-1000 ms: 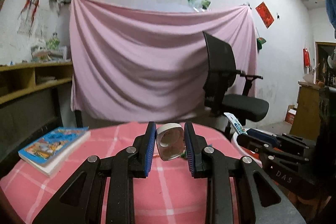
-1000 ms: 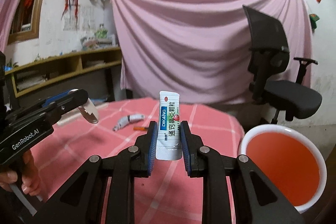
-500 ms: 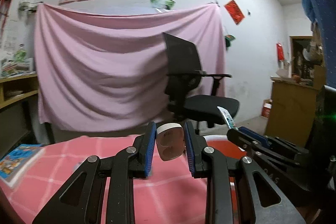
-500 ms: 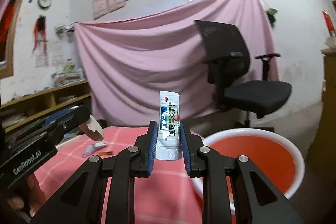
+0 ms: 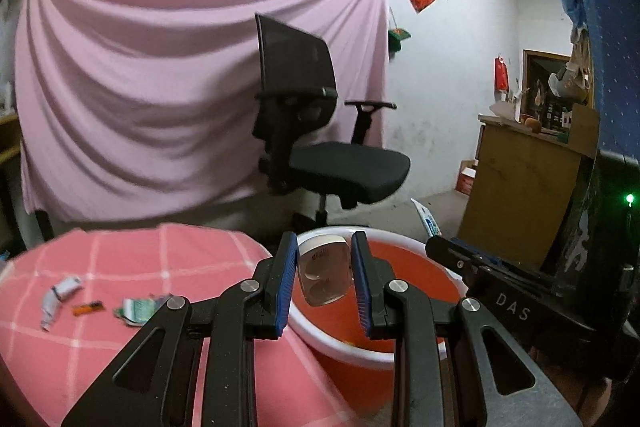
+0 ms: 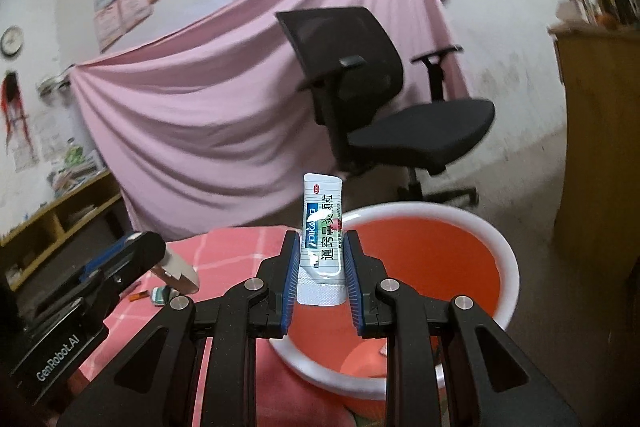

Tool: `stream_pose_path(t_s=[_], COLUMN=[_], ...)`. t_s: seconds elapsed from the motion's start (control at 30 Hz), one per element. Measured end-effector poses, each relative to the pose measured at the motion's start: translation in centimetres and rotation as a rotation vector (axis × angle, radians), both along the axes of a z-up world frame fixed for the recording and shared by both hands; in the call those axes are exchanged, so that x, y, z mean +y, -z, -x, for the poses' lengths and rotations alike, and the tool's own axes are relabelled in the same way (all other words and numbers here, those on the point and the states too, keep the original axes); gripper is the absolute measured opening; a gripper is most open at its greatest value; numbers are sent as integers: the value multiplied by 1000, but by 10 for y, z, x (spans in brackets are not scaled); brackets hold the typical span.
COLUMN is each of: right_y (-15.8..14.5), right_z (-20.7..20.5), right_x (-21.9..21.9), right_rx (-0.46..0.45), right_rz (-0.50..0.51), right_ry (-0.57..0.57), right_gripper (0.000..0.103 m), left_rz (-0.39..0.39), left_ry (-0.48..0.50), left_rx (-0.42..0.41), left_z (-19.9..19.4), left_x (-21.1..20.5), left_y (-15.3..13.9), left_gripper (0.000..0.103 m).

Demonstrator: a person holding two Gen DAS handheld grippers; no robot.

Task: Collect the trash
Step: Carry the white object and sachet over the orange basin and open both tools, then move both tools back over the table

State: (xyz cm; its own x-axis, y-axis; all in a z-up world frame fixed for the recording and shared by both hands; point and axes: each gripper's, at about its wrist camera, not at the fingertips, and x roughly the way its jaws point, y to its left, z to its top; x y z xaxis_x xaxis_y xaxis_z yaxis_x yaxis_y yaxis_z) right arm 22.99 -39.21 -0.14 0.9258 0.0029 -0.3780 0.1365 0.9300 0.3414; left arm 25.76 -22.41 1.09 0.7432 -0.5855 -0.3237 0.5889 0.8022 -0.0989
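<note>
Standing upright in closed right claw [image 6: 321,271], sachet [image 6: 322,241], left claw [image 5: 324,275] clamping clear packet [image 5: 325,270]

A tabletop [image 5: 120,355] is covered by a pink cloth checked with thin white lines. Three small pieces of litter are seen lying on it close together: a crumpled white wrapper [image 5: 60,295] at the left, a small orange piece [image 5: 87,308] just beside it, and a crumpled green-and-white wrapper [image 5: 136,310] to the right. In the right wrist view the orange piece [image 6: 138,295] and the green-and-white wrapper [image 6: 160,295] are partly hidden. A red basin with a white rim [image 5: 384,355] is seen just beside the tabletop's edge, lower than its surface; what it rests on cannot be told.
</note>
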Motion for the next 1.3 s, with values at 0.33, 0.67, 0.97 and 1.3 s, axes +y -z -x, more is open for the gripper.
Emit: stream_pose_path(t_s=[0.33,0.67,0.97,1.3], right_y=[17,26,24,5], right_z=[-7,-9,-12,-9], right_x=[-14,-23,-21,12], right_rx=[88,138,149,59], right_rz=[-130,-175,-161,-29], right_ry=[-9,11,22,-18], right_gripper=[20,21,21,21], left_rz=[68,98,69,30], left_ry=[-16,-53,-75,-153], left_rx=[296,415,406,285], left_z=[-45,-64,-62,-34], left_x=[-15,-12,-7,34], left_y=[12,19,22,5], left_gripper=[23,23,25,35])
